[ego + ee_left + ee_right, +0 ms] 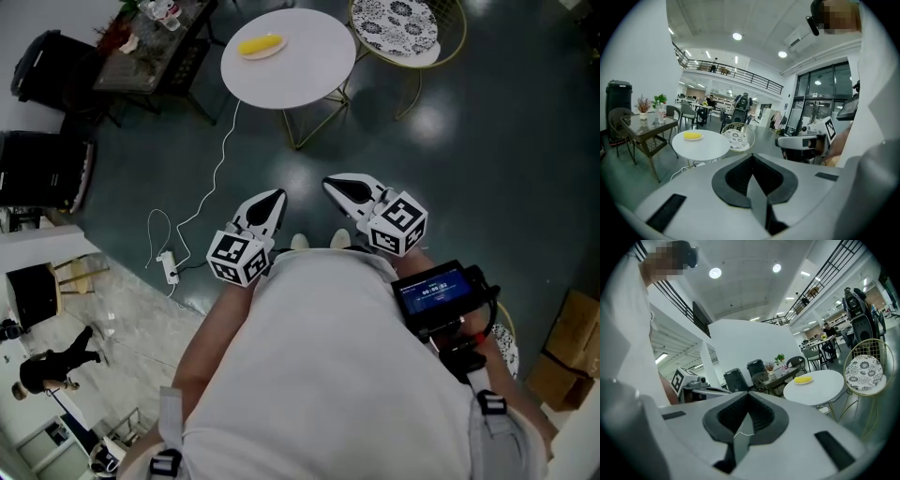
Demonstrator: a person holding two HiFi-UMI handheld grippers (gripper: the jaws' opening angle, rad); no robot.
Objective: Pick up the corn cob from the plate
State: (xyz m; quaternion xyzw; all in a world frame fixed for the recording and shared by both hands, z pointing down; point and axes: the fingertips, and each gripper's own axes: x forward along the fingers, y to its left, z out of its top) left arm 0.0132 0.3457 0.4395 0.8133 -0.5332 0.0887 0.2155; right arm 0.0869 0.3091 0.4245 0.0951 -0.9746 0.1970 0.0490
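A thin-legged round white table (305, 73) stands on a dark, glossy floor (487, 159). Only one thing lies directly on the table: a small plate (269, 56) near its left edge in the head view, with a yellow corn cob (260, 44) across it. On the floor a white cable (221, 155) trails from under the table to a power strip (171, 268). Just right of the table stands a wire chair (398, 26) and left of it a glass-topped side table (150, 52).
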